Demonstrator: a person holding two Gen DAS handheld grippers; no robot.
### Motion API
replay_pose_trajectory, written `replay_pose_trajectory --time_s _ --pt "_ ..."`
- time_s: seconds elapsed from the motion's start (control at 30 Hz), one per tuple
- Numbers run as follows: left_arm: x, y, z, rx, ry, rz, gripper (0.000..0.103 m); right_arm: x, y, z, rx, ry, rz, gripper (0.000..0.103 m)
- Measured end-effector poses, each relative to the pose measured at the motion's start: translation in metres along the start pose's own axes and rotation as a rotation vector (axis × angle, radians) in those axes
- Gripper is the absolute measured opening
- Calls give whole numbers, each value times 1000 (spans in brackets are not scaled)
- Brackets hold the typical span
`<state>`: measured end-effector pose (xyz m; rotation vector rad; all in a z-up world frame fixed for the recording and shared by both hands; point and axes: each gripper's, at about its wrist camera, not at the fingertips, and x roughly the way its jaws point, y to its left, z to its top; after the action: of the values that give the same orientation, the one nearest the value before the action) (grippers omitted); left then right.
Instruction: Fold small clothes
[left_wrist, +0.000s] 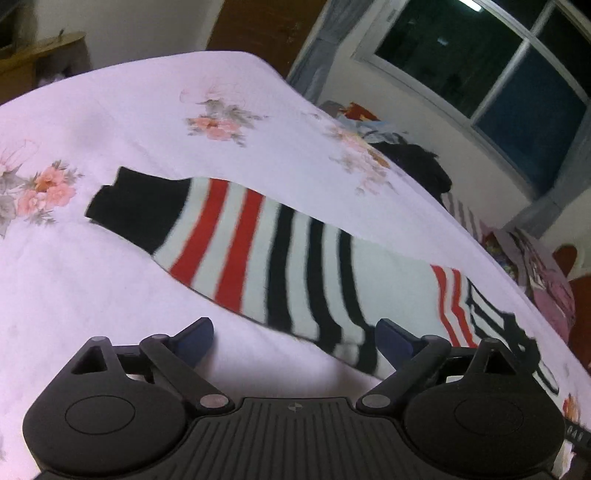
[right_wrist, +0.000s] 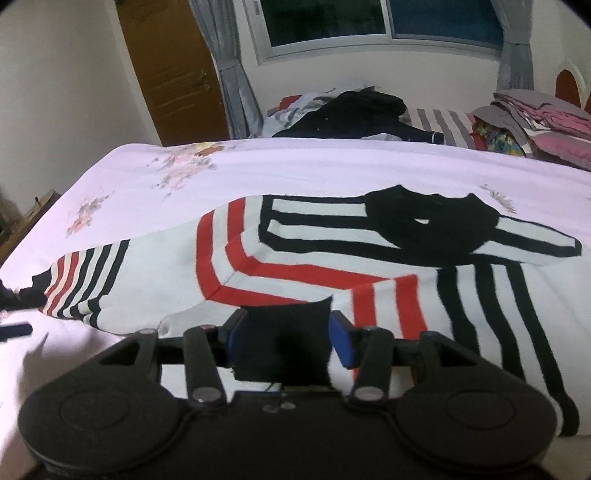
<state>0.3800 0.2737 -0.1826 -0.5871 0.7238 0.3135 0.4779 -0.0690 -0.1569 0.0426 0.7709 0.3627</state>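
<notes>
Right fingers (right_wrist: 340, 339) pinch sweater cuff (right_wrist: 284, 339); left gripper (left_wrist: 295, 334) wide open, empty.

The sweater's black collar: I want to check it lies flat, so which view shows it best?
The right wrist view: the black collar sits whole and unobstructed on the striped sweater. The left wrist view shows mainly one sleeve; the collar is squeezed at the far right edge.

You have no readable text, label, brand or number in either wrist view. The only mark is a small round emblem (left_wrist: 294, 407) moulded into the ribbed body of your left gripper (left_wrist: 294, 338), and it carries no letters you could make out. Some pale marks sit at the right edge of the left view, too blurred to read.
</notes>
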Motion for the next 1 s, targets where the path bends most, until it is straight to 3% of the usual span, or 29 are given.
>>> replay_pose_trajectory --time_s 0.3,0.4,0.47,0.5,0.57,0.63,0.73,0.83,1.0 --pt "35 59 22 -242 -12 -34 92 15 2 -1 12 14 -48 48" --pt "44 64 29 -252 -52 -55 90 19 -1 -1 24 19 -68 48" --pt "51 64 33 -242 -73 -53 63 20 -2 -1 26 21 -79 48" --pt "54 65 33 -247 -90 -49 55 21 -3 -1 27 22 -83 48" --pt "62 72 36 -281 -81 -49 16 21 -4 0 26 17 -97 48" --pt "65 76 37 -301 -89 -42 9 18 -7 1 34 6 -113 48" --pt "60 63 38 -225 -119 -59 6 14 -12 1 43 -4 -139 48" --pt "45 39 42 -140 -159 -116 6 34 -18 -8 36 94 -161 48" --pt "17 -38 49 57 -205 -284 6 21 -23 -6 89 40 -113 47"
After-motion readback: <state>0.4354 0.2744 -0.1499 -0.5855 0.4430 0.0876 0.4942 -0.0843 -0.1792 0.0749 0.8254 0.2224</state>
